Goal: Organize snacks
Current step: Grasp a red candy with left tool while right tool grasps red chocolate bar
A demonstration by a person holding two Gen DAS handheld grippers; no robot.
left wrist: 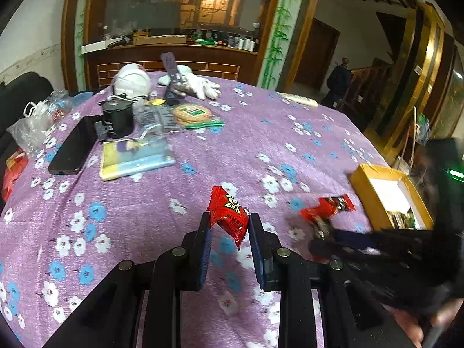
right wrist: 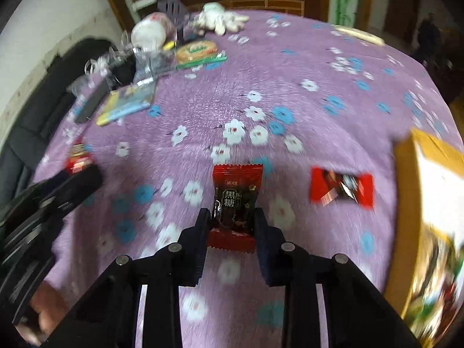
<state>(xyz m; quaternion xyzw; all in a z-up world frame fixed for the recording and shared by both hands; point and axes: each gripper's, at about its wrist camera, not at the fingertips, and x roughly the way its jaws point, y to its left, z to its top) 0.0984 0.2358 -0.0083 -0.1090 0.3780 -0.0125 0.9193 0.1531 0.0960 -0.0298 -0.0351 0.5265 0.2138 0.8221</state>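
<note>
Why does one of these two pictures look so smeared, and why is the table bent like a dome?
Right wrist view: motion blur smears the purple floral tablecloth and yellow box, though the black-and-red candy packet between the gripper's fingers stays readable. Left wrist view: mostly sharp, only the other gripper at right is blurred. Both views: fisheye lenses curve the table edge and darken the corners.

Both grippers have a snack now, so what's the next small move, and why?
Probably lift the right gripper and carry its brown-sugar candy packet right to the yellow cardboard box. Its jaws are shut on the packet, and the open box, already holding snacks, sits nearest on that side. The left gripper can wait, clamped on its red snack packet.
</note>
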